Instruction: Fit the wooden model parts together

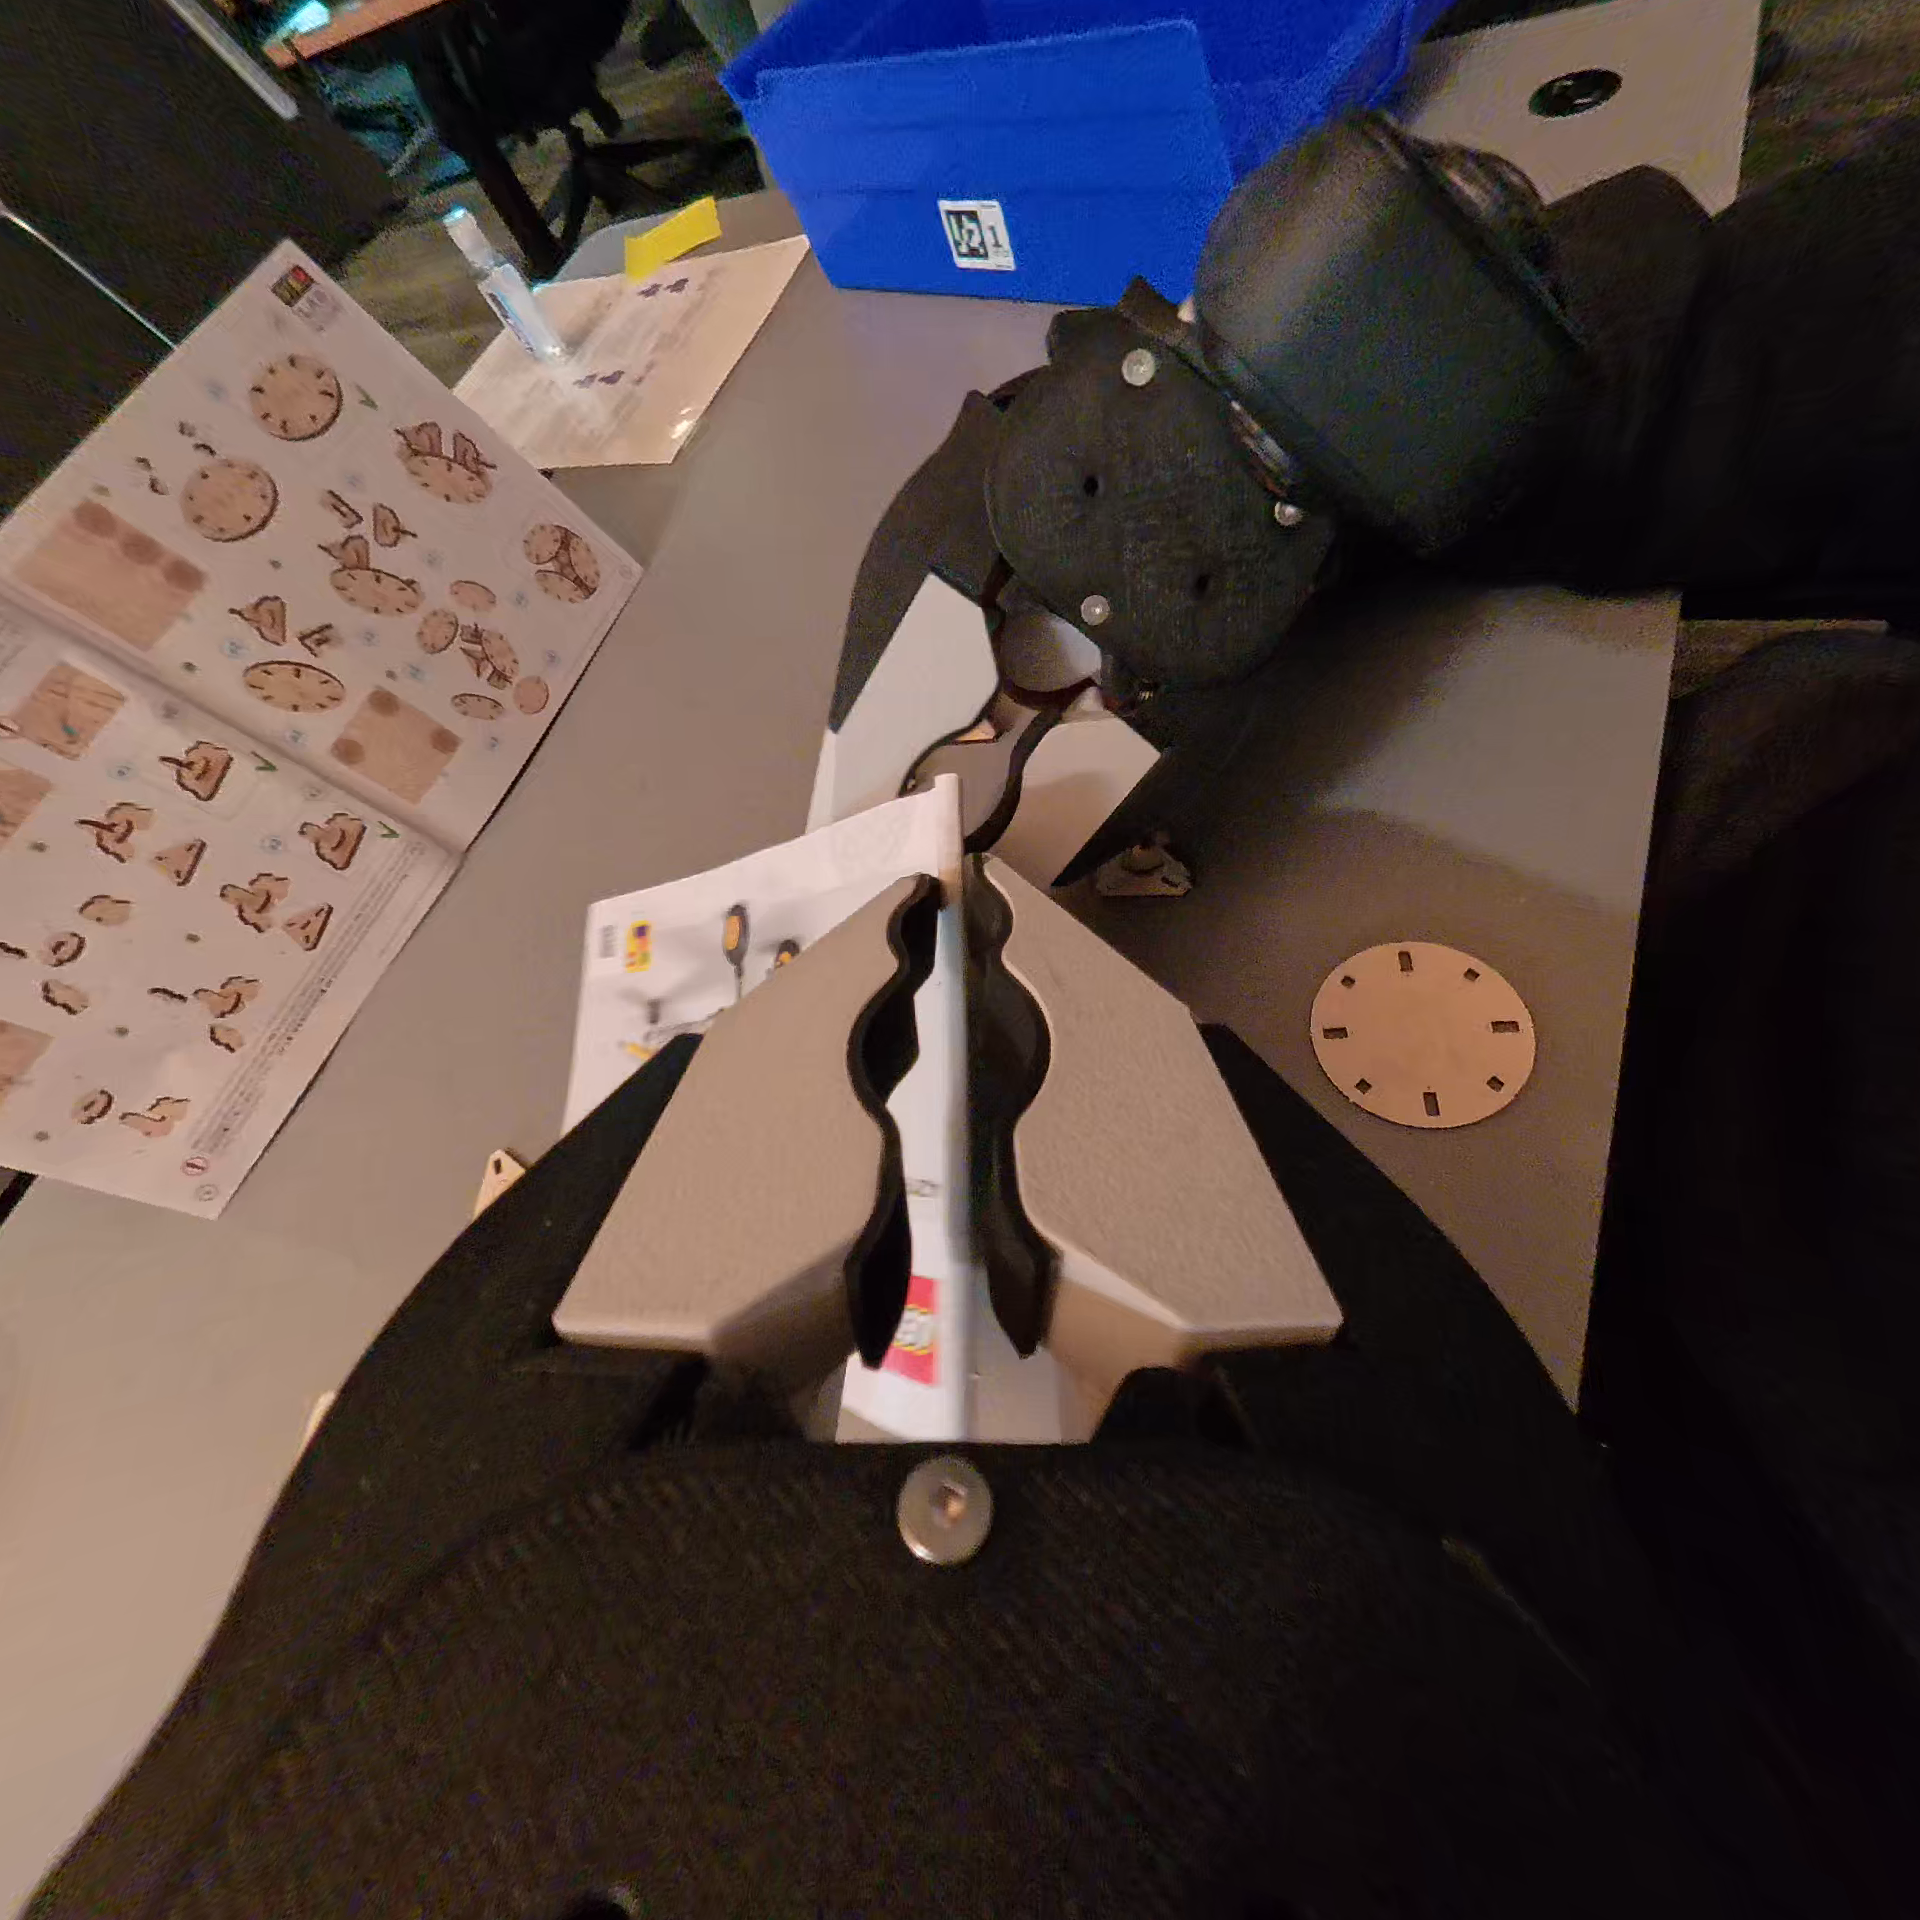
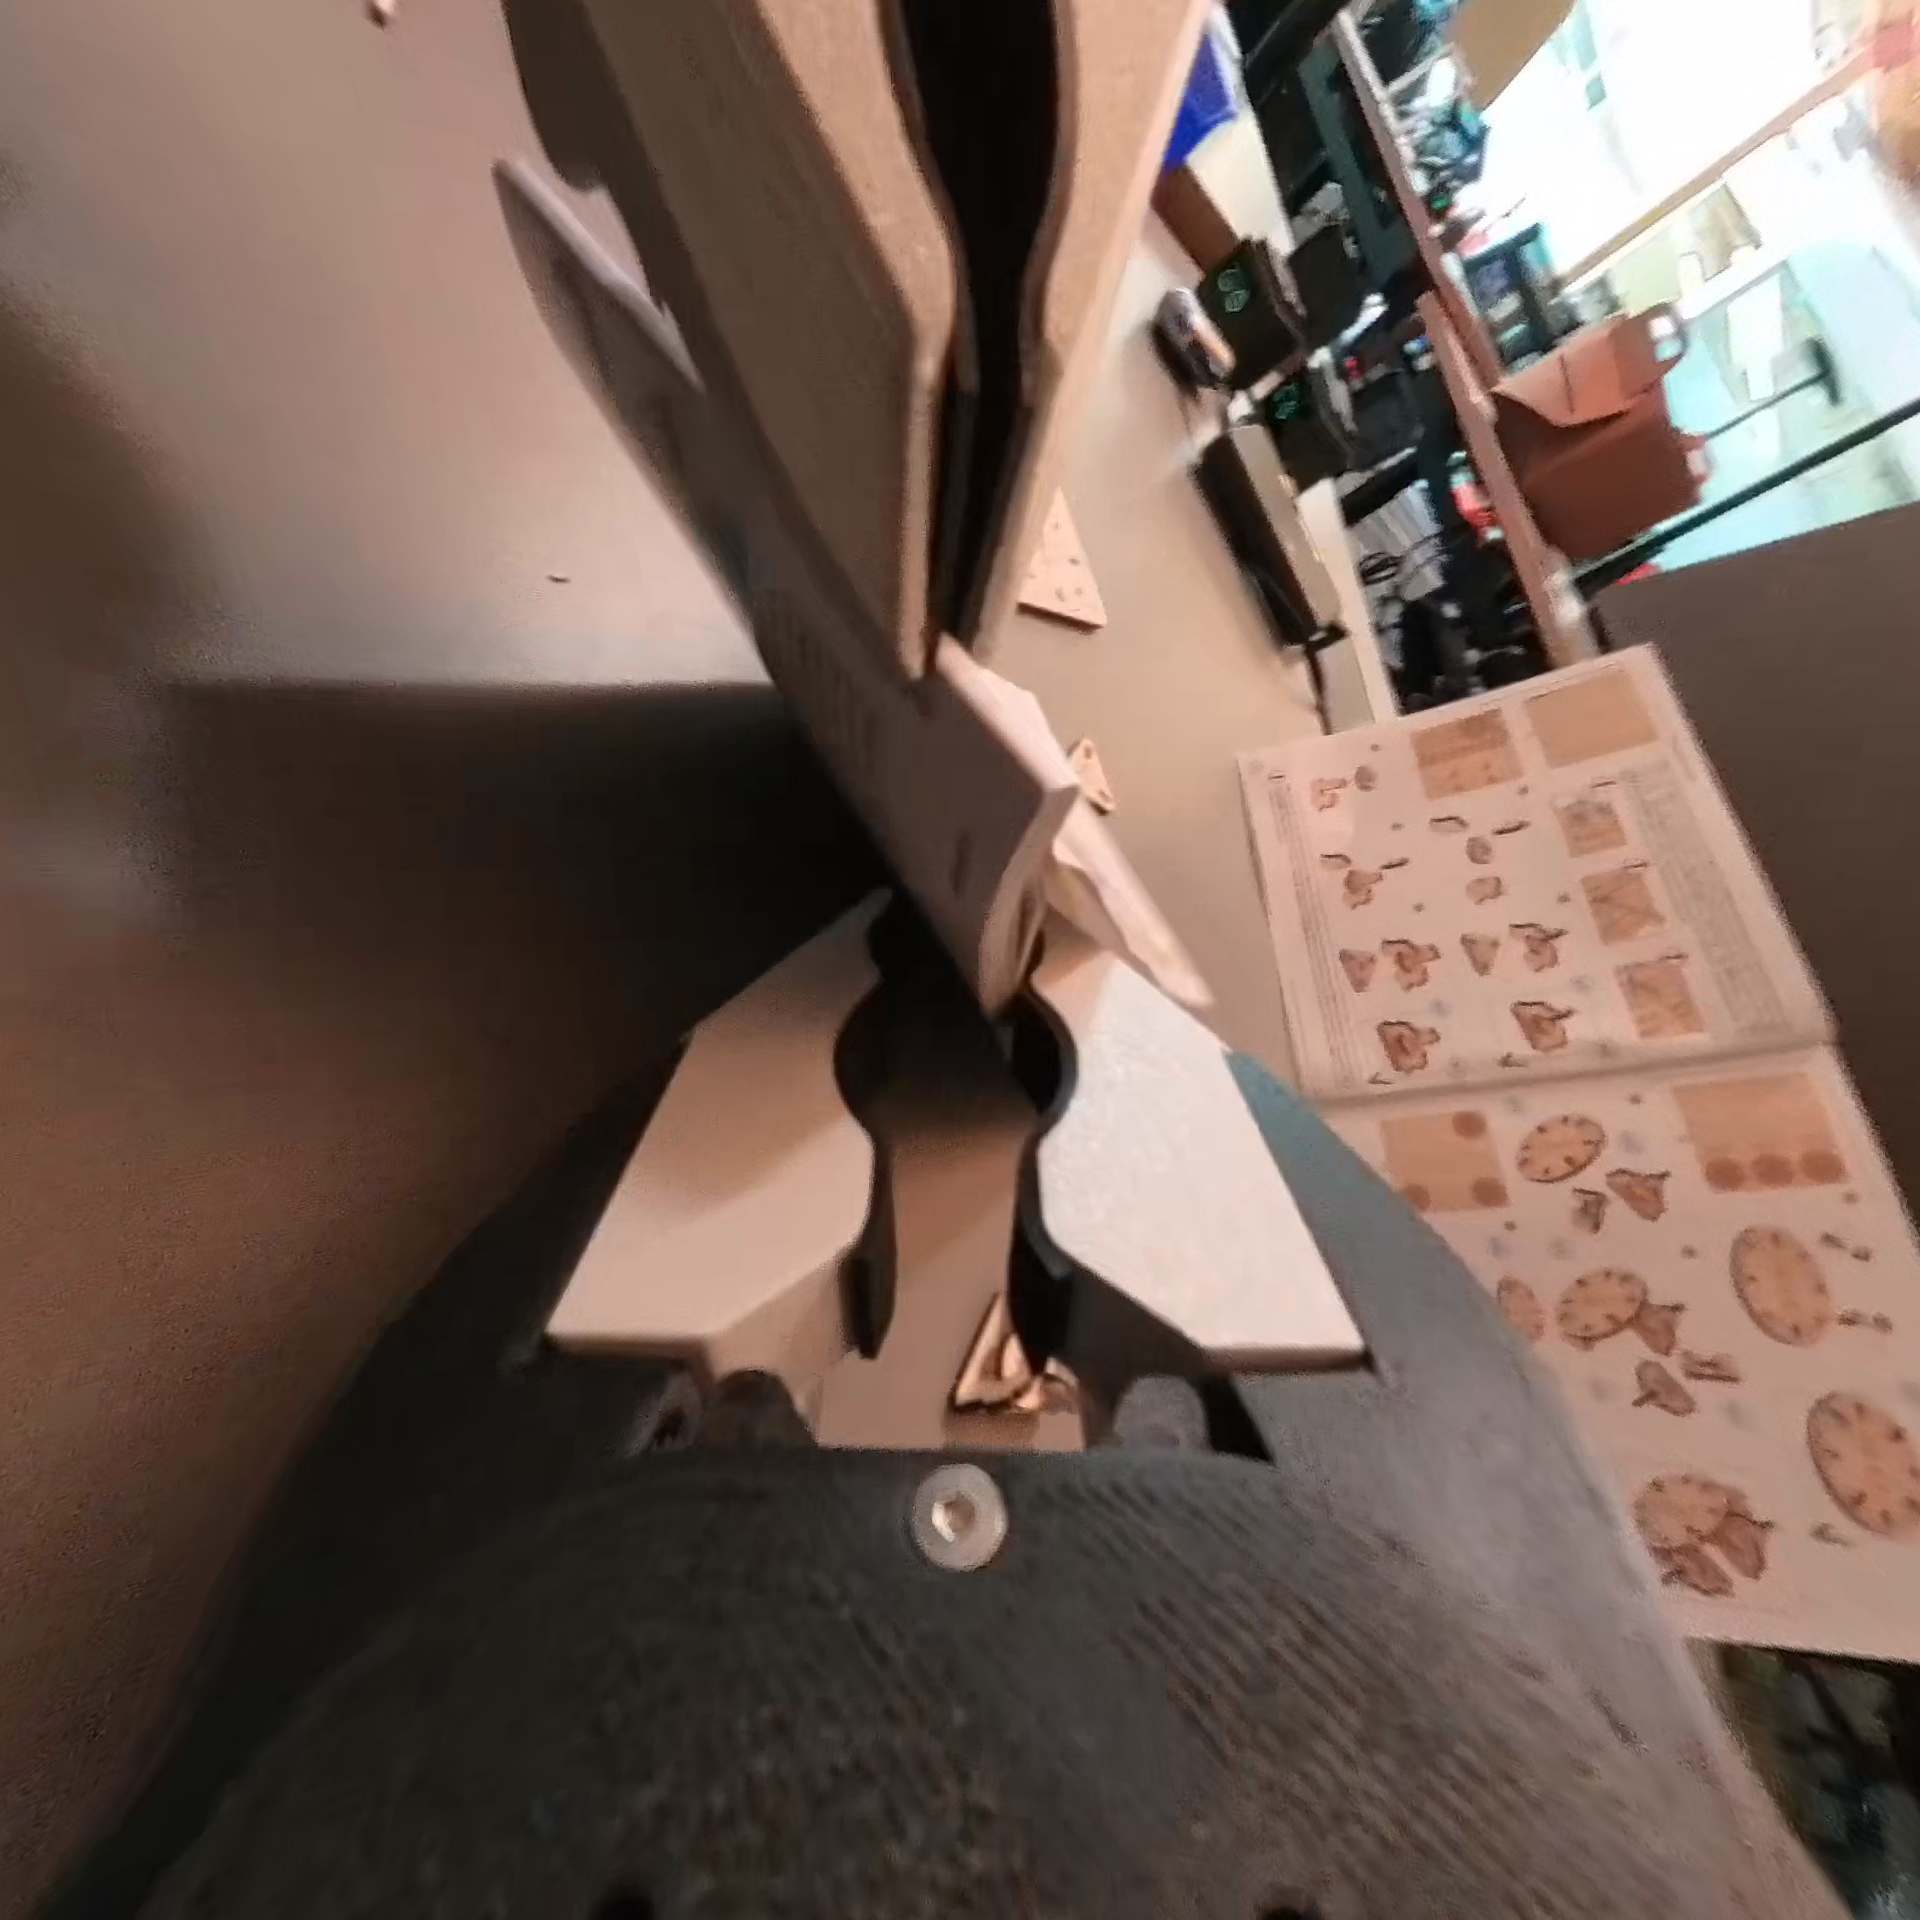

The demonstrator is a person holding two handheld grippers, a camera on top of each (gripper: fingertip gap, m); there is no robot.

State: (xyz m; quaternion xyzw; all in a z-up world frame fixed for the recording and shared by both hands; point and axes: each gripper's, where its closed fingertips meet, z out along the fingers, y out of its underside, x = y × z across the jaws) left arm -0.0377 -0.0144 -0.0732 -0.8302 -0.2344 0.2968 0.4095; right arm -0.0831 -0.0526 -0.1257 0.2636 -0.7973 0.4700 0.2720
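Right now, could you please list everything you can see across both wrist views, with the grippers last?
White booklet: one, white with printed pictures, clamped in the left gripper, raised above the table.
Open instruction sheet: one, white with brown part drawings, flat on the table's left.
Second sheet: one, white, farther back.
Wooden disc: one, tan, slotted, on the table's right.
Small wooden pieces: several, tan, scattered on the table.
Blue bin: one, at the far edge.
Clear bottle: one, by the second sheet.
Yellow note: one, far back.
Table: grey.
Left gripper: shut on the booklet.
Right gripper: at the booklet's far edge; grasp unclear.
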